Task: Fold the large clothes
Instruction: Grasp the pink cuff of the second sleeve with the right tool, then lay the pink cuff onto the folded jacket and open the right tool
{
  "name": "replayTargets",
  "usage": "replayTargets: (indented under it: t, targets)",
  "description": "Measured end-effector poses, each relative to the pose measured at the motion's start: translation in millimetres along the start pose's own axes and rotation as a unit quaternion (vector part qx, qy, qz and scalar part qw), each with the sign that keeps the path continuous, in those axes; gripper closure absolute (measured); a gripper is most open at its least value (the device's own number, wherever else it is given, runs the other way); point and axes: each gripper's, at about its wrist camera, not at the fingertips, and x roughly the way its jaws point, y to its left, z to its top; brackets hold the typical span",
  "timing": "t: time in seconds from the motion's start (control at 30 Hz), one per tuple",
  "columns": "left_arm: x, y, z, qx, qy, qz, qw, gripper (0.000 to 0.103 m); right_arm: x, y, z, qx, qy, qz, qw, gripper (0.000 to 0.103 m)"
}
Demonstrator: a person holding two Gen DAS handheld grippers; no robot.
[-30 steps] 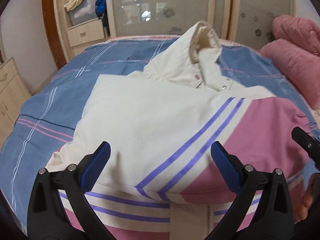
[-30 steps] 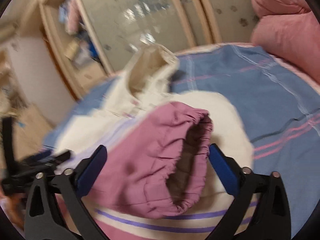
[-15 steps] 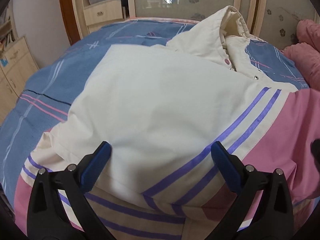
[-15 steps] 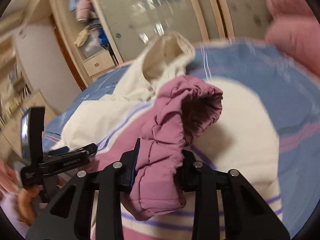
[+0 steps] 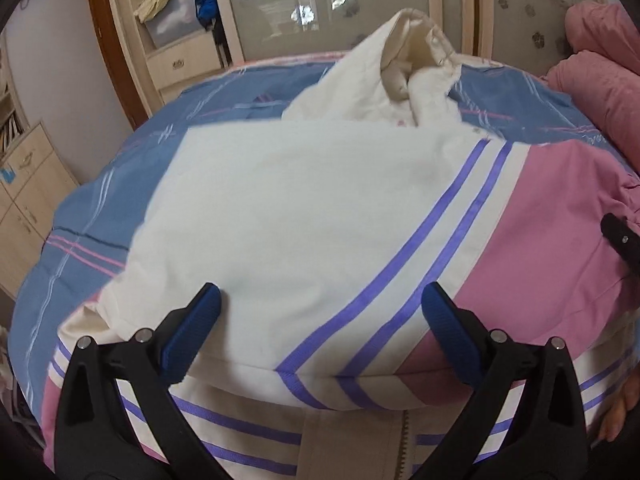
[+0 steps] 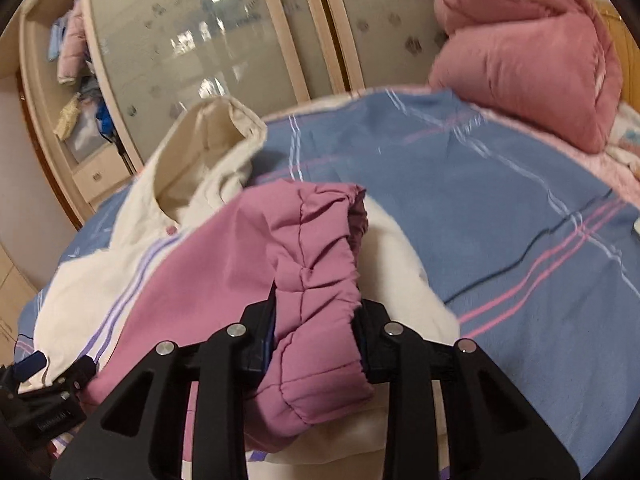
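Observation:
A padded jacket [image 5: 304,216], cream with purple stripes and pink panels, lies on the bed with one sleeve folded across its front and its hood [image 5: 408,60] at the far end. My left gripper [image 5: 320,328] is open, its blue pads [image 5: 192,332] straddling the folded sleeve near the jacket's hem and zip. My right gripper [image 6: 316,336] is shut on the pink elastic cuff [image 6: 316,280] of that sleeve and holds it raised above the cream jacket body [image 6: 404,280]. The left gripper also shows at the lower left of the right wrist view [image 6: 36,364].
The jacket lies on a blue plaid bedspread [image 6: 500,208]. Pink folded quilts [image 6: 528,52] sit at the far right of the bed. A wardrobe with frosted sliding doors [image 5: 340,4] and open shelves stands behind. A low cabinet [image 5: 24,192] is at the left.
My right gripper went from open around the pink cuff to shut on it and lifted it slightly. My left gripper stayed open and shifted a little over the folded sleeve.

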Motion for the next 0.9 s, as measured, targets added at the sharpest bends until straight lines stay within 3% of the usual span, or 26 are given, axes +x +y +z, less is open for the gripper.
replayTargets:
  t: [0.1, 0.47, 0.57, 0.63, 0.77, 0.9]
  targets:
    - [8.9, 5.2, -3.7, -0.015, 0.007, -0.011, 0.9998, 0.002, -3.6, -0.8, -3.1, 0.002, 0.01, -0.004, 1.0, 0.072]
    - [15.5, -0.3, -12.8, 0.002, -0.014, 0.008, 0.9999, 0.002, 1.4, -1.9, 0.5, 0.0, 0.027, -0.018, 0.999, 0.056]
    - [15.6, 0.2, -14.7, 0.002, -0.017, 0.009, 0.9998, 0.002, 1.4, 1.0, 0.2, -0.002, 0.041, 0.0, 0.999, 0.043]
    - [15.6, 0.1, -15.9, 0.002, -0.019, 0.01, 0.9998, 0.002, -1.5, 4.4, -0.7, -0.009, 0.033, -0.003, 0.999, 0.043]
    - [15.9, 0.2, -16.2, 0.002, -0.021, 0.011, 0.9997, 0.002, -4.4, 8.7, -1.1, -0.022, 0.024, 0.006, 0.999, 0.063]
    - [15.9, 0.3, -16.3, 0.001, -0.022, 0.01, 0.9997, 0.002, -10.5, 12.4, -0.4, -0.037, -0.002, -0.009, 0.999, 0.065]
